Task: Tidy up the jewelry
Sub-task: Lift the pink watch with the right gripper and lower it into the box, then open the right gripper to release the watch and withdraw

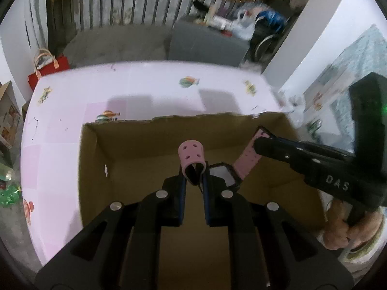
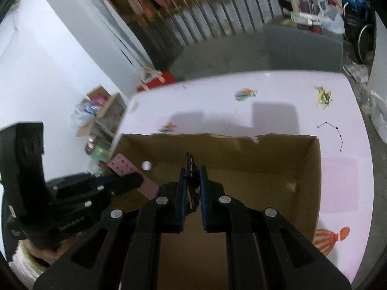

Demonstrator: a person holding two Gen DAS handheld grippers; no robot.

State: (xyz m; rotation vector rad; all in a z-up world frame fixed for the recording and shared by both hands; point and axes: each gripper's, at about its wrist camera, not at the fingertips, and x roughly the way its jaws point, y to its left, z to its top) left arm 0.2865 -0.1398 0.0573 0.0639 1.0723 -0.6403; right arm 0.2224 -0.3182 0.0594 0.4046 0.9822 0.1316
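Above the cardboard box (image 1: pixel 96 169), both tongs (image 1: pixel 193 181) (image 2: pixel 192 178) clamp one pink watch (image 1: pixel 191 154).

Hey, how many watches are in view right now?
1. A pink-strapped watch hangs above the open cardboard box, its straps pinched between the left gripper and the right gripper. The grippers hide parts of the box, so another could be out of sight.
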